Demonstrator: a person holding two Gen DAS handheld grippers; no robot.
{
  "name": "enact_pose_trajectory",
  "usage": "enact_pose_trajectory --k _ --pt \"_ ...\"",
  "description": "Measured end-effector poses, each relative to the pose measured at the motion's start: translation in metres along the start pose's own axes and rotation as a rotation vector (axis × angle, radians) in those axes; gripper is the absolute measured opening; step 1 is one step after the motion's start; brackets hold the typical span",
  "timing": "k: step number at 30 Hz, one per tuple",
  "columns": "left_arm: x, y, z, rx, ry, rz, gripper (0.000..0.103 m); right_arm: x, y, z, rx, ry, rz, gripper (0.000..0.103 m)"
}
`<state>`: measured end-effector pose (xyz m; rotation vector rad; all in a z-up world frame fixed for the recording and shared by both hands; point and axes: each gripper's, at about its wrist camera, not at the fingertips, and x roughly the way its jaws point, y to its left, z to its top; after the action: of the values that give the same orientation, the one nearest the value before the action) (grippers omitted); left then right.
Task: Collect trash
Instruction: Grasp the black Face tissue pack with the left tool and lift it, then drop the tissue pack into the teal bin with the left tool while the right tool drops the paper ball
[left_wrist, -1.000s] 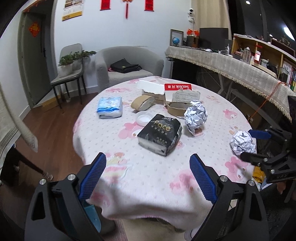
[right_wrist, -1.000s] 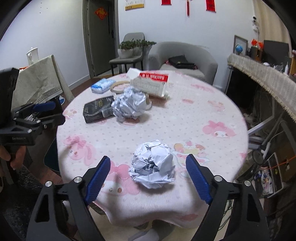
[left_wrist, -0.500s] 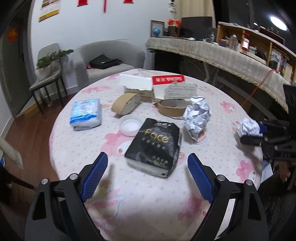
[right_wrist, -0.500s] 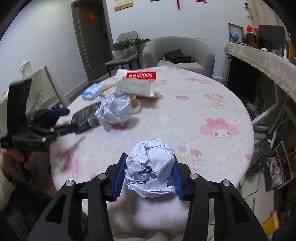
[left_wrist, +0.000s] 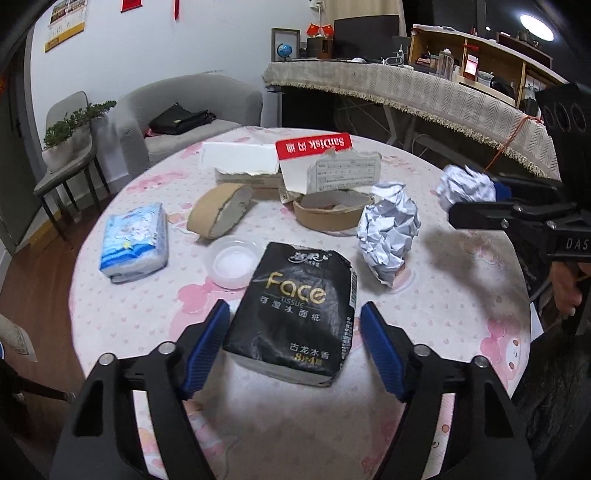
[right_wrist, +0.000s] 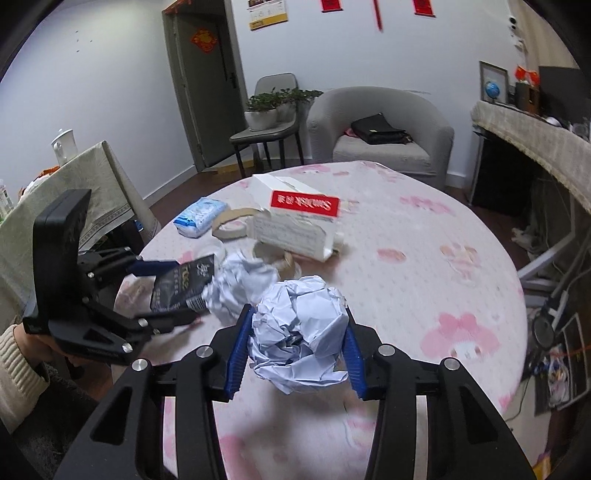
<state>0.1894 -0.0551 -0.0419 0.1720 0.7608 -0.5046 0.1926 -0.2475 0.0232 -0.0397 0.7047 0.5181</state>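
nearest in the right wrist view, the right gripper (right_wrist: 297, 347) is clenched on a crumpled paper ball (right_wrist: 301, 332), both blue pads pressed into its sides at lower centre of the frame. the ball looks light and springy (only loose folds sit under the pads), so it could slip out if the hand swings fast.

in the left wrist view, the left gripper (left_wrist: 295, 345) has just been closing, and the black tissue pack (left_wrist: 295, 314) lies between its fingers at lower centre. the pads are beside its near corners, and i cannot tell whether they press on it yet, so i judge it not gripped. its slick wrapper could skid on the tablecloth (left_wrist: 461, 314) if 1 pad lands first.

farther up, a 2nd paper ball (left_wrist: 389, 236) lies right of centre, well apart from both grippers, with torn packaging (left_wrist: 332, 173) behind.
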Motion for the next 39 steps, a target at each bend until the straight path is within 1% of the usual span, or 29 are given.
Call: enact_pose_trajectory --k 1,2,3,4,6,9,11,14,18,19,20,22,25,30,32,35,39 --pt "0.000 -0.001 -0.001 0.009 -0.006 0.008 0.072 0.001 0.002 0.002 -0.001 -0.005 0.004 0.045" --pt "0.001 -0.002 -0.001 0.013 -0.009 0.011 0.069 0.003 0.003 0.003 0.002 -0.007 0.008 0.045" --pt "0.001 -0.002 0.000 0.007 -0.011 0.012 0.061 0.004 0.004 0.004 0.004 -0.006 0.011 0.045" --pt "-0.001 0.001 0.000 -0.010 -0.014 0.014 0.059 0.005 0.006 0.004 0.003 -0.006 0.012 0.045" --pt "-0.005 0.008 0.001 -0.064 -0.021 -0.007 0.051 0.005 0.012 0.007 -0.005 -0.007 0.007 0.045" --pt "-0.017 0.018 -0.001 -0.120 -0.053 -0.008 0.050 0.001 0.021 0.014 -0.014 -0.024 0.001 0.045" --pt "-0.027 0.021 -0.002 -0.135 -0.070 -0.007 0.050 -0.001 0.027 0.019 -0.021 -0.034 0.000 0.045" --pt "-0.048 0.028 -0.003 -0.165 -0.105 0.017 0.050 -0.002 0.040 0.029 -0.033 -0.046 0.007 0.045" --pt "-0.078 0.048 -0.010 -0.261 -0.158 0.044 0.050 0.004 0.064 0.043 -0.069 -0.050 0.020 0.045" --pt "-0.082 0.051 -0.010 -0.273 -0.162 0.054 0.050 0.006 0.069 0.046 -0.074 -0.048 0.024 0.045" --pt "-0.088 0.056 -0.013 -0.287 -0.166 0.082 0.050 0.009 0.075 0.049 -0.080 -0.044 0.027 0.045" --pt "-0.100 0.069 -0.021 -0.312 -0.163 0.134 0.050 0.019 0.090 0.056 -0.097 -0.036 0.040 0.045" --pt "-0.113 0.088 -0.034 -0.350 -0.156 0.181 0.050 0.033 0.115 0.064 -0.120 -0.029 0.069 0.045" --pt "-0.126 0.125 -0.063 -0.423 -0.118 0.283 0.050 0.064 0.165 0.072 -0.182 -0.006 0.132 0.045" --pt "-0.131 0.138 -0.074 -0.448 -0.107 0.298 0.050 0.077 0.186 0.072 -0.203 0.006 0.160 0.045" --pt "-0.135 0.159 -0.096 -0.523 -0.081 0.290 0.050 0.088 0.207 0.069 -0.225 0.016 0.191 0.045" --pt "-0.135 0.173 -0.122 -0.546 -0.020 0.332 0.050 0.104 0.233 0.062 -0.244 0.043 0.233 0.045"
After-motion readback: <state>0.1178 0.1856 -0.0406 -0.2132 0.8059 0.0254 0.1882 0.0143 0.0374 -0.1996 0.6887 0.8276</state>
